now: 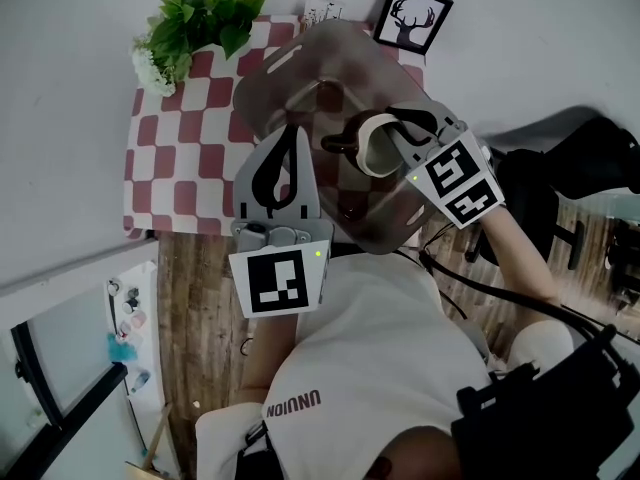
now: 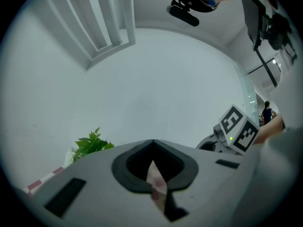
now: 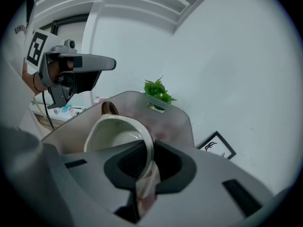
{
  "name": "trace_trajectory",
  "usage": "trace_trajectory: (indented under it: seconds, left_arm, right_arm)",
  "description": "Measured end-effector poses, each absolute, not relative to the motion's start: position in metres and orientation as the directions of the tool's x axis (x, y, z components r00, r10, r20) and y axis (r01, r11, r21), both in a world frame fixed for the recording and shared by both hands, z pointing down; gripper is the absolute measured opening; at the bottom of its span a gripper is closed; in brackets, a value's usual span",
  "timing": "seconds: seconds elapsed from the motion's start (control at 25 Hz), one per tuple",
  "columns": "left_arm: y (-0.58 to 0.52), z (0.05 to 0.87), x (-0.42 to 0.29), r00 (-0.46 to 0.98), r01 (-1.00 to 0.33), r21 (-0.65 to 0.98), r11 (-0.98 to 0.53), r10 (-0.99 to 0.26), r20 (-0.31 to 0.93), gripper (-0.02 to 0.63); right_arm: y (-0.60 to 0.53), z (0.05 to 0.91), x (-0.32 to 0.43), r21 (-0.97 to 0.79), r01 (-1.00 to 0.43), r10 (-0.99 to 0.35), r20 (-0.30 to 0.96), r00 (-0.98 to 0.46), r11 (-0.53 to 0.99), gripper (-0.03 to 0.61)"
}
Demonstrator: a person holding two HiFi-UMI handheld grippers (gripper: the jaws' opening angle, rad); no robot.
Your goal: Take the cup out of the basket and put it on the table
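A translucent grey basket (image 1: pixel 330 58) stands on the red-and-white checked cloth (image 1: pixel 165 158). Inside it a white cup (image 1: pixel 375 148) lies tilted, with a dark handle on its left. My right gripper (image 1: pixel 385 138) reaches into the basket from the right and is shut on the cup's rim. In the right gripper view the cup (image 3: pixel 113 134) has its rim pinched between the jaws of that gripper (image 3: pixel 147 162), and the basket wall (image 3: pixel 156 119) rises behind. My left gripper (image 1: pixel 290 133) is at the basket's left rim, jaws shut, with a thin pinkish strip of the basket wall between them (image 2: pixel 152 167).
A green plant (image 1: pixel 195 18) stands at the cloth's far left corner, and a framed deer picture (image 1: pixel 412 16) leans on the wall behind the basket. A wooden surface (image 1: pixel 200 298) runs below the cloth. A dark chair (image 1: pixel 590 168) stands to the right.
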State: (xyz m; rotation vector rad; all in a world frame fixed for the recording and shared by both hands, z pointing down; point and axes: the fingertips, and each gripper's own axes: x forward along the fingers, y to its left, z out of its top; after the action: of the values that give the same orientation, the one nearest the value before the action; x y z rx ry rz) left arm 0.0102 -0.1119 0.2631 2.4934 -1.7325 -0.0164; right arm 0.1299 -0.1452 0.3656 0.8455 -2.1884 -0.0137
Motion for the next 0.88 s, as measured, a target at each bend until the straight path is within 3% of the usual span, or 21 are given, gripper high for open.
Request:
trace_trajectory:
  seconds: [0.88]
  left_arm:
    - [-0.098, 0.256, 0.002, 0.299, -0.952, 0.071, -0.297, -0.954, 0.022, 0.011]
  right_arm:
    - [-0.139, 0.31, 0.117, 0.278, -0.645, -0.681, 0.496, -0.539, 0.712, 0.051]
